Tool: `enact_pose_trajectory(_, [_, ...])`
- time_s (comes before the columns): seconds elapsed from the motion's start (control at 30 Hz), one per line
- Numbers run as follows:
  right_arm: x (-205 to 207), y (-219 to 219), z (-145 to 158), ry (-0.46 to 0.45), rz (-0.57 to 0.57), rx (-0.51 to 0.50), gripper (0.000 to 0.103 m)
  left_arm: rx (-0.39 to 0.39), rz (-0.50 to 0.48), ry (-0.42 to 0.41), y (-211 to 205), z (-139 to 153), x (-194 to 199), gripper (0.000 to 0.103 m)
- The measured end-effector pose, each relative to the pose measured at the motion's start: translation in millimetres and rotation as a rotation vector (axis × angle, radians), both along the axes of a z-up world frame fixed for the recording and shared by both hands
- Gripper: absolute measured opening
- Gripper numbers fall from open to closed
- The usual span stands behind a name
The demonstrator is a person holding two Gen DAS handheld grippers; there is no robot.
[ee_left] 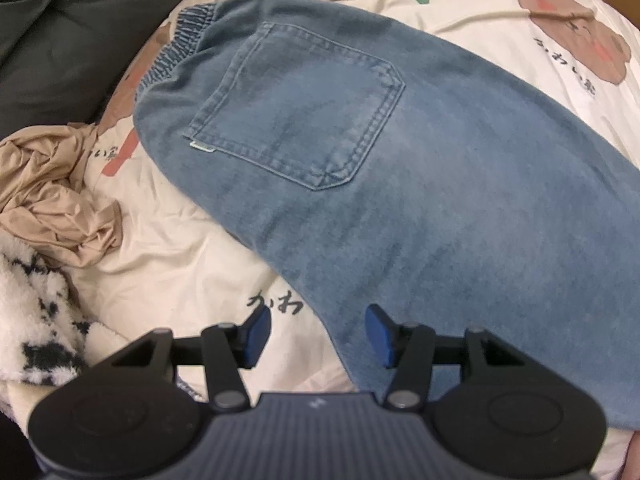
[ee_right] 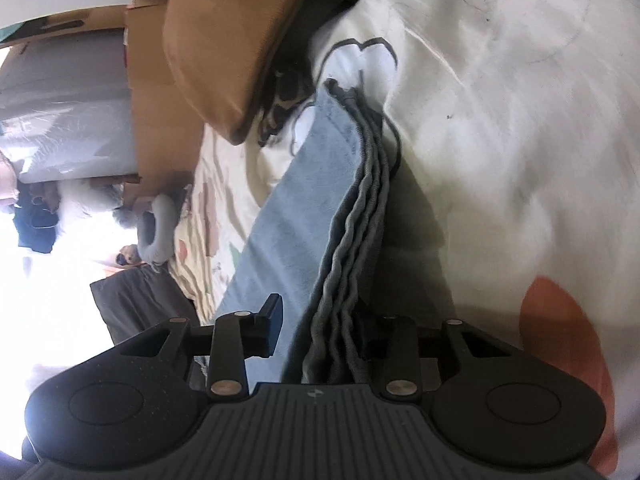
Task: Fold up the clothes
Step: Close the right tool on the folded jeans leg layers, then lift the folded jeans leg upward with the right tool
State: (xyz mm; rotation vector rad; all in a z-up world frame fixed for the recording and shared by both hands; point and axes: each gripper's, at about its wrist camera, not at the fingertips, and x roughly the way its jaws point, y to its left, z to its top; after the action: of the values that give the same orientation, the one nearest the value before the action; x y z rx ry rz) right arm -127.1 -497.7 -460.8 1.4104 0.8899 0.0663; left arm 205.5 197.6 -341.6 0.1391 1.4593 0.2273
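Denim fills most of what I see from both wrists. Nearest in my left view, the left gripper (ee_left: 316,334) points steeply down with its blue pads (ee_left: 256,334) spread apart; one pad hangs over the printed bedspread (ee_left: 168,264), the other over the edge of the jeans (ee_left: 420,200), and nothing is pinched between them, so I read those jaws as released. The jeans lie flat on the bed, back pocket (ee_left: 296,108) up, with the elastic waistband (ee_left: 180,52) at the far left end and the leg running off to the right. To the left of the jeans sit a crumpled beige garment (ee_left: 56,200) and, nearer me, a fluffy black-and-white fabric (ee_left: 36,320), both apart from the denim. A dark cushion (ee_left: 80,20) lies beyond them.

In my right view, the right gripper (ee_right: 320,332) is rolled on its side, with a stack of folded denim edges running between the jaws. The left finger (ee_right: 272,324) sits beside the fabric; the other is hidden behind the layers, so I cannot tell whether the pads are pressing. The folded strip stretches away across the bedspread to its far end (ee_right: 340,92). Beyond it stand a brown board (ee_right: 224,40) and cardboard boxes (ee_right: 160,100), with a grey ring-shaped object (ee_right: 156,228) at the bed's edge.
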Motion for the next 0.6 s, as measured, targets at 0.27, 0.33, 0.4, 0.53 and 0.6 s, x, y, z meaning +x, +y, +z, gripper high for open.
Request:
enact_pose_trajectory(0.27, [1,-13,-22,0.069,0.006,0.015,0.039,0.002,0.005,0.003,2,-1,1,0.055])
enact_pose_trajectory(0.33, [7,-10,-17,0.069,0.059,-0.024,0.028,0.001,0.003,0.001,2,-1,1,0.056])
enact_pose_trajectory(0.4, [13,-7,-12,0.086,0.118,-0.080,0.009,-0.003,0.006,0.000,2,-2,0,0.056])
enact_pose_trajectory(0.53, [16,-7,-6,0.115,0.155,-0.127,0.009,-0.013,0.009,0.005,0,-7,-1,0.056])
enact_pose_trajectory(0.6, [18,-8,-5,0.128,0.165,-0.134,0.010,-0.018,0.006,0.007,-1,-8,-2,0.056])
